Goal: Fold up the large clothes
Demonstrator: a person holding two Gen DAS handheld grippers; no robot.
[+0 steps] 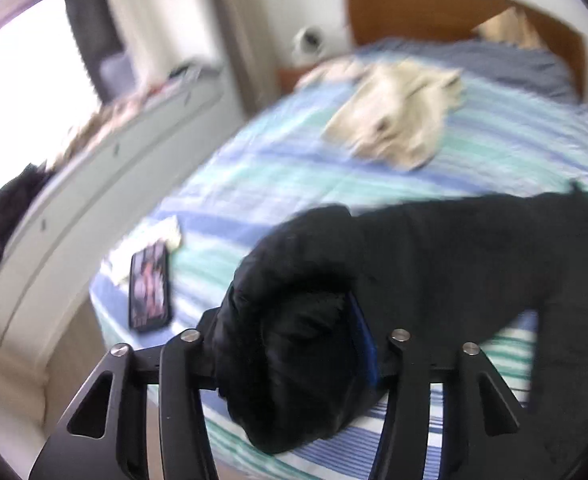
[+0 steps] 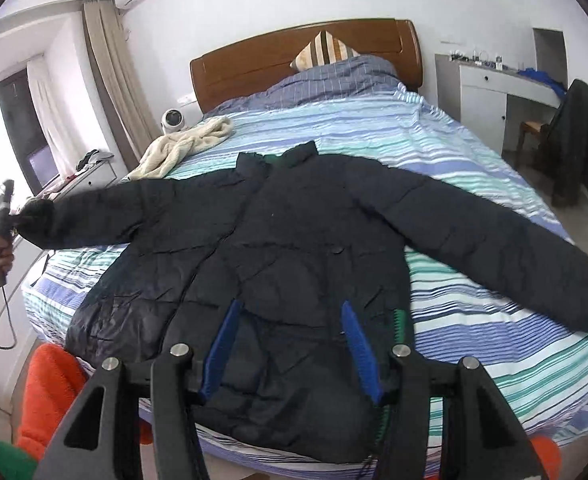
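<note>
A large black puffer jacket (image 2: 294, 240) lies spread on the striped bed (image 2: 474, 184), collar toward the headboard, both sleeves stretched out. My left gripper (image 1: 289, 344) is shut on the cuff of the jacket's left sleeve (image 1: 294, 280) and holds it just off the bed's left edge; it also shows in the right wrist view (image 2: 3, 212). My right gripper (image 2: 289, 344) is open, its blue pads above the jacket's hem, empty. The right sleeve (image 2: 514, 256) rests flat toward the bed's right edge.
A cream garment (image 1: 398, 120) lies bunched near the pillows, also in the right wrist view (image 2: 185, 144). A phone (image 1: 149, 288) lies at the bed's left edge. A white dresser (image 1: 73, 208) stands left; a desk and chair (image 2: 566, 128) stand right. Orange cloth (image 2: 49, 392) sits below the bed's front.
</note>
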